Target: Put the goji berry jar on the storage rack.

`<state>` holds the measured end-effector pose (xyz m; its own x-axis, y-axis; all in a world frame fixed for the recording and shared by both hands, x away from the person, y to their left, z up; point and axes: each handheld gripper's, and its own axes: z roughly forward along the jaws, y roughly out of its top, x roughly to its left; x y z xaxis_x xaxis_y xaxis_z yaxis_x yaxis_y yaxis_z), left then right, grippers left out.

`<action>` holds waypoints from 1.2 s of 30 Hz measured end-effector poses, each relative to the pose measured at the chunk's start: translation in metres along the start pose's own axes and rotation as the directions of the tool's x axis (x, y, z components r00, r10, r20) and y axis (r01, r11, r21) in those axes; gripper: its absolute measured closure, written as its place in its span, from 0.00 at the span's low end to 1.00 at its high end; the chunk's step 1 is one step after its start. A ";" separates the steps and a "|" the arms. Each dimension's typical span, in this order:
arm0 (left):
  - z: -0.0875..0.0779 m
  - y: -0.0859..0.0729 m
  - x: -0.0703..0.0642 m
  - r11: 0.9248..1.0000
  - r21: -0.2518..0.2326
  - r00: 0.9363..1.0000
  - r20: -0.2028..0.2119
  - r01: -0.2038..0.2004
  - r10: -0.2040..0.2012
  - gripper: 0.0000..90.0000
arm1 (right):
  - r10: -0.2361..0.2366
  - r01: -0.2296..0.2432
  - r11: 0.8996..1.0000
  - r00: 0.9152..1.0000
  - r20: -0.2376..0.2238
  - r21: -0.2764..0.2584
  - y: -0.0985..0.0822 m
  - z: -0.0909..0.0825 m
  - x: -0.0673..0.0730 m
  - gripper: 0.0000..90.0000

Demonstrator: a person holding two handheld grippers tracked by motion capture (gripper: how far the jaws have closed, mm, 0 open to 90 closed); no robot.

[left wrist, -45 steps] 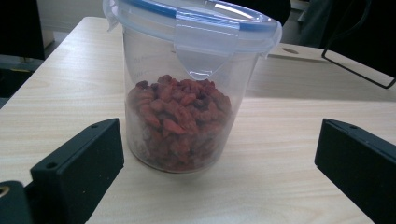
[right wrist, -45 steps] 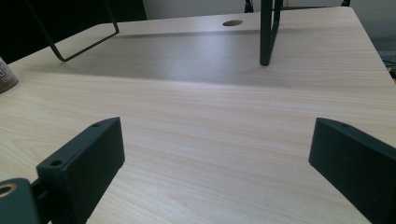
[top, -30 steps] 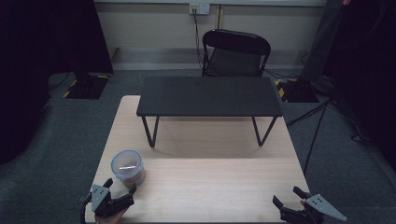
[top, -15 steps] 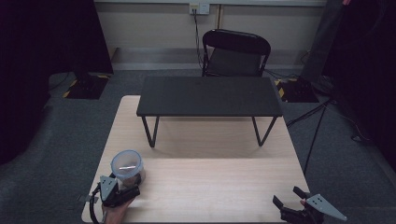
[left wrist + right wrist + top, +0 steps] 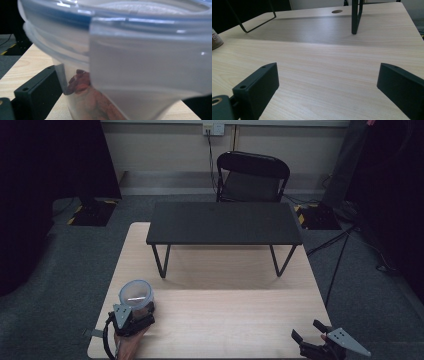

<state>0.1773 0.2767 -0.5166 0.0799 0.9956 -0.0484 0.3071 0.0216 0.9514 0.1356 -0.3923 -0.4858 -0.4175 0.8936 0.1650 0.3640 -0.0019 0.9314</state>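
Two grippers: both sit at the near edge of the wooden table (image 5: 220, 315), so landmark = the black bench (image 5: 223, 222) standing on it.
Left gripper (image 5: 134, 316): a second ago it hung back from the tub, now it's pushed right up against it. One jaw shows beside the tub wall; can't tell if it's clamped yet.
Plastic tub (image 5: 136, 295): clear, lidded, something reddish inside; it sits in front of the bench's left legs.
Right gripper (image 5: 311, 336): jaws spread wide, nothing between them, parked in front of the bench's right end, hasn't budged.
Meaning: I'd say the reach is done, grab comes next.
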 end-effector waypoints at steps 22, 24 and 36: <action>0.011 0.009 -0.007 0.999 0.029 0.999 -0.038 -0.020 0.021 0.01 | -0.005 0.005 1.000 1.000 -0.030 -0.005 0.000 -0.002 -0.002 0.05; 0.011 0.009 -0.006 0.999 0.029 0.999 -0.032 -0.023 0.024 0.01 | -0.004 0.004 1.000 1.000 -0.030 -0.006 0.000 -0.001 -0.002 0.05; 0.006 0.006 -0.001 1.000 0.011 1.000 -0.020 -0.009 0.009 0.02 | -0.001 0.001 1.000 0.999 -0.038 -0.003 0.001 -0.001 -0.002 0.06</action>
<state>0.1849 0.2756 -0.5127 0.0641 0.9974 -0.0336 0.3166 0.0116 0.9485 0.1357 -0.3942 -0.4852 -0.4491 0.8760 0.1760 0.3609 -0.0024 0.9326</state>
